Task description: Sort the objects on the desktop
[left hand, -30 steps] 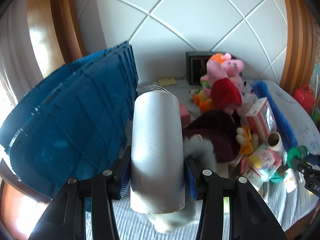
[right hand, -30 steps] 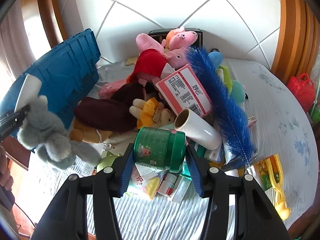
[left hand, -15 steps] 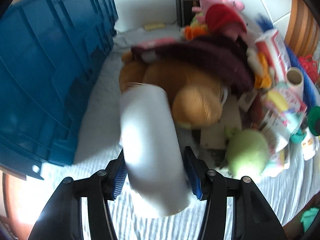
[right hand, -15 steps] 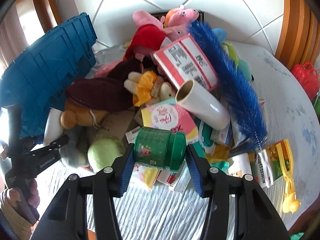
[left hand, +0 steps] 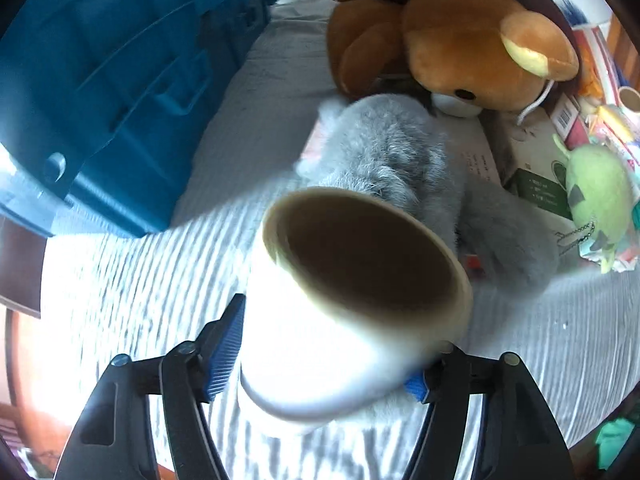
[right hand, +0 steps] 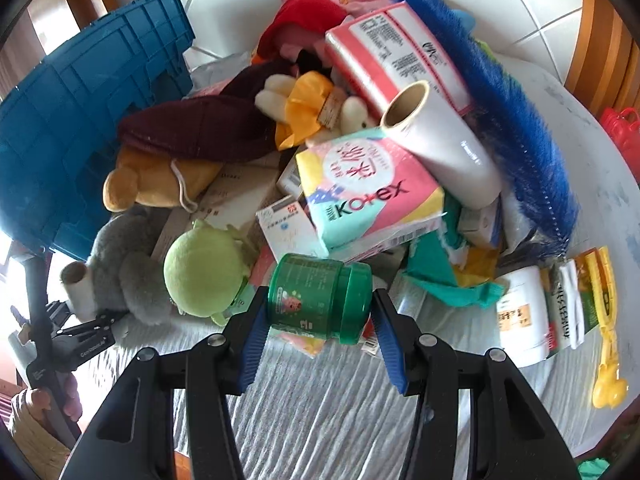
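Observation:
A white roll [left hand: 304, 368] with a brown cardboard core leans between the jaws of my left gripper [left hand: 324, 356], low over the striped cloth. The jaws are opening, and the left pad [left hand: 224, 348] stands just off the roll. A grey plush [left hand: 384, 152] lies right behind the roll. In the right wrist view the roll [right hand: 78, 288] rests beside the grey plush [right hand: 128, 272]. My right gripper [right hand: 318, 320] is shut on a green jar [right hand: 320, 300], held on its side above the front of the pile.
A blue crate [right hand: 80, 120] lies tipped at the left. The pile holds a brown bear [left hand: 472, 48], a green plush [right hand: 200, 276], a pink pack [right hand: 360, 188], another white roll [right hand: 440, 140] and a blue feather duster [right hand: 512, 104]. Striped cloth [right hand: 320, 408] shows in front.
My left gripper has dropped from beside the crate to the cloth, its jaws have spread, and the roll has tipped over. The right gripper has sunk a little with the jar.

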Action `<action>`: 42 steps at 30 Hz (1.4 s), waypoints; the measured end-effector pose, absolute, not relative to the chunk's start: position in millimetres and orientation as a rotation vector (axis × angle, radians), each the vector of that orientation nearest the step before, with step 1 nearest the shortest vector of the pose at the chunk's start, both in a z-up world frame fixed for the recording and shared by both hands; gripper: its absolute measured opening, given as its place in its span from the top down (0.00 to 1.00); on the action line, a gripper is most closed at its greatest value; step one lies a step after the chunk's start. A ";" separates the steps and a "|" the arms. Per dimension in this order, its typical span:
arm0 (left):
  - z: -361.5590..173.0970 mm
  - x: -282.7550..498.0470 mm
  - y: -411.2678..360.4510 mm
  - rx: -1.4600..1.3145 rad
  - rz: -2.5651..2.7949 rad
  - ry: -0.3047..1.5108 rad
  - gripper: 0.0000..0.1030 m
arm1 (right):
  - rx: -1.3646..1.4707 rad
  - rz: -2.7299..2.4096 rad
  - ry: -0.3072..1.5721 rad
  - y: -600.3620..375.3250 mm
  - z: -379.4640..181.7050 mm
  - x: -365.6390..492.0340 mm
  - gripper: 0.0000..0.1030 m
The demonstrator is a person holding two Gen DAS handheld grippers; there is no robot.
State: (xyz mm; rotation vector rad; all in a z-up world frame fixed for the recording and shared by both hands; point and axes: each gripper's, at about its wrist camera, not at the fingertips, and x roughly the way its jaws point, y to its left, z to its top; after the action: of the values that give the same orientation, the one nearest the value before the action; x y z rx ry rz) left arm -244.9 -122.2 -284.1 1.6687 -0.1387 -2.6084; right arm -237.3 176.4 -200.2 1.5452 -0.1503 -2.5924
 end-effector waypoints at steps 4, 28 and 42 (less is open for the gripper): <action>-273.7 -234.9 -129.1 1.648 -2.672 -0.108 0.25 | 1.554 -2.587 -0.145 171.6 -202.4 -236.6 0.52; -273.9 -229.5 -140.2 1.612 -2.657 -0.072 0.56 | 1.642 -2.668 -0.392 221.9 -219.6 -203.1 0.57; -278.8 -224.2 -114.1 1.610 -2.629 -0.062 0.56 | 1.627 -2.617 -0.076 173.4 -258.5 -127.4 0.54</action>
State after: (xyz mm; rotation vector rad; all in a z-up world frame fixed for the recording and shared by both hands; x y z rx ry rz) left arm -224.2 -114.1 -278.8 1.6101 -0.0620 -2.6293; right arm -127.4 173.4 -258.5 1.6275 -0.0758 -2.6175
